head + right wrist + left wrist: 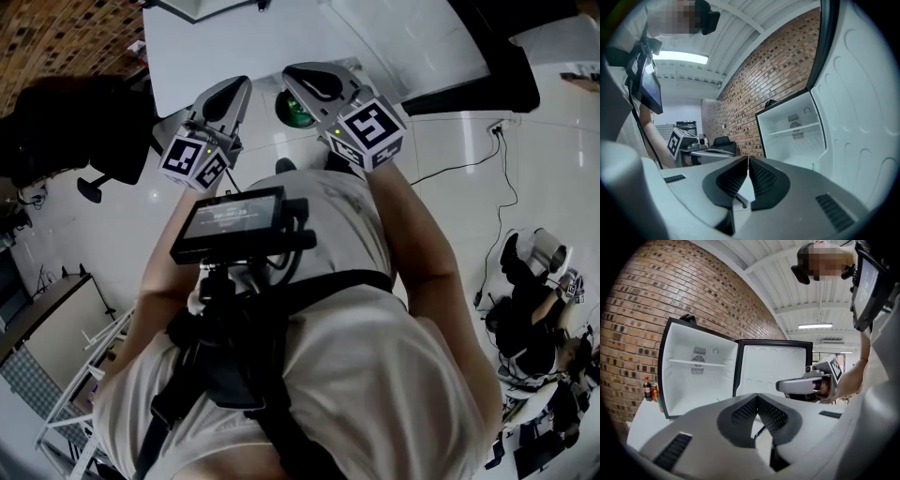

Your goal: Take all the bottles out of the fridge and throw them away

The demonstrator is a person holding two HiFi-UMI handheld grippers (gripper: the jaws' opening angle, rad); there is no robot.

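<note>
The small fridge [696, 380] stands open on a white table, its white inside and single shelf [696, 363] bare. Its door [771, 369] is swung wide; the door's inner shelves [862, 117] hold nothing. Two small bottles [650, 391] stand outside, against the fridge's left wall. My left gripper [757, 397] is shut with nothing in it, short of the fridge. My right gripper [748, 160] is shut and empty too, held beside the left one [234, 86] at the same height. In the head view both [305, 80] point away from my body.
A green round thing [298, 112] lies on the floor below the grippers, partly hidden. A black office chair [70, 127] stands at the left by the brick wall [642, 310]. The white table [216, 52] lies ahead. A cable [487, 159] runs across the floor on the right.
</note>
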